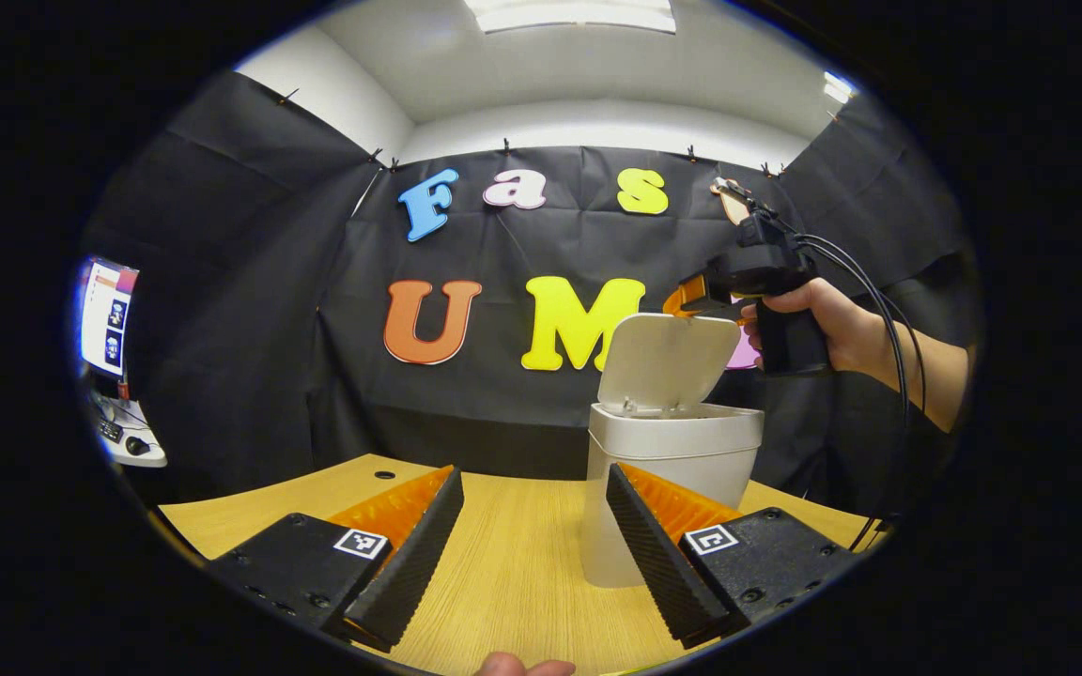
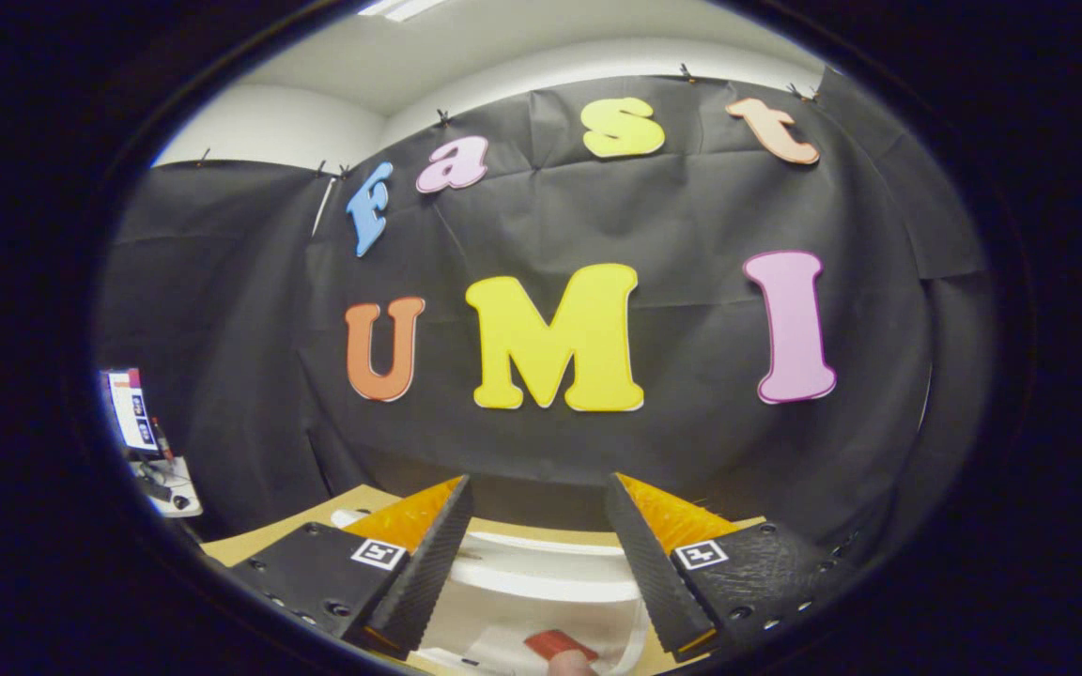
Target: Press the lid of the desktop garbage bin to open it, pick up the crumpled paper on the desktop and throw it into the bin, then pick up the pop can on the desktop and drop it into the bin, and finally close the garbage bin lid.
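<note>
— What sits closest to your left camera?

— My left gripper [image 1: 533,554], low over the wooden table [image 1: 513,563], its two fingers spread wide apart with nothing between them. Just beyond its right finger stands the white bin [image 1: 682,460], on the table, its lid [image 1: 668,361] tipped up and open.

— And the other hand?

— In the left gripper view my right hand [image 1: 809,324] holds the right gripper above and behind the raised lid, its fingers pointing toward the lid's top edge; whether they touch it I cannot tell.

— What does the right gripper view show?

— My right gripper [image 2: 539,563] from behind, fingers apart and empty, poised over the open mouth of the bin [image 2: 541,577]. Down inside, near the bottom edge, lies something red [image 2: 560,644] on white; it is too cut off to say whether that is the can. The paper I cannot make out.

— Anything off to the side?

— A lit monitor [image 1: 109,314] at the far left.
</note>
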Tool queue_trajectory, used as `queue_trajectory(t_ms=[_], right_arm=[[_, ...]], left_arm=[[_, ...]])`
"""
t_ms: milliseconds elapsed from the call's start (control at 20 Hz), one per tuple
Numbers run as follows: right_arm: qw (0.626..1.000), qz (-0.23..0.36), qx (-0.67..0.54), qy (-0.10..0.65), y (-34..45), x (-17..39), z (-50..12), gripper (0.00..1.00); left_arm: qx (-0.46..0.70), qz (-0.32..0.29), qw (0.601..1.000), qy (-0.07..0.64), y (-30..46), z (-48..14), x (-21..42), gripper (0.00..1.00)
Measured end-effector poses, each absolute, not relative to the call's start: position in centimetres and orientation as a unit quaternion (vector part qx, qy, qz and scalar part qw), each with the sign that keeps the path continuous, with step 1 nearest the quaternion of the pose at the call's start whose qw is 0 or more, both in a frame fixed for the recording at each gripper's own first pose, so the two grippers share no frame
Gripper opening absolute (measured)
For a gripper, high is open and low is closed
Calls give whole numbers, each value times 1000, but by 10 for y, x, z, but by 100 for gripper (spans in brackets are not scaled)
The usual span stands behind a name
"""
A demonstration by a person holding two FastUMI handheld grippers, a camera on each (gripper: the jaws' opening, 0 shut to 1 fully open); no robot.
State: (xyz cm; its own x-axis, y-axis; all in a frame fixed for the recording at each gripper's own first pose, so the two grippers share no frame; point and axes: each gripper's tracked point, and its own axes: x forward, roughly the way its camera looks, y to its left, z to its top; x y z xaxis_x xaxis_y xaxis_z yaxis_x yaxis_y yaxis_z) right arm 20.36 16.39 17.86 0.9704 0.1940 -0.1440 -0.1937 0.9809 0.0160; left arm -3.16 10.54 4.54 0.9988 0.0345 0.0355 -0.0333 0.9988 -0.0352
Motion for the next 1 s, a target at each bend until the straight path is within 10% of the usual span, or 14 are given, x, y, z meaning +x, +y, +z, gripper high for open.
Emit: queue_trajectory(t_ms=[1000], right_arm=[[982, 130, -9, 140, 168, 172, 83, 82]], left_arm=[[-31, 3, 999, -16, 87, 37, -25, 99]])
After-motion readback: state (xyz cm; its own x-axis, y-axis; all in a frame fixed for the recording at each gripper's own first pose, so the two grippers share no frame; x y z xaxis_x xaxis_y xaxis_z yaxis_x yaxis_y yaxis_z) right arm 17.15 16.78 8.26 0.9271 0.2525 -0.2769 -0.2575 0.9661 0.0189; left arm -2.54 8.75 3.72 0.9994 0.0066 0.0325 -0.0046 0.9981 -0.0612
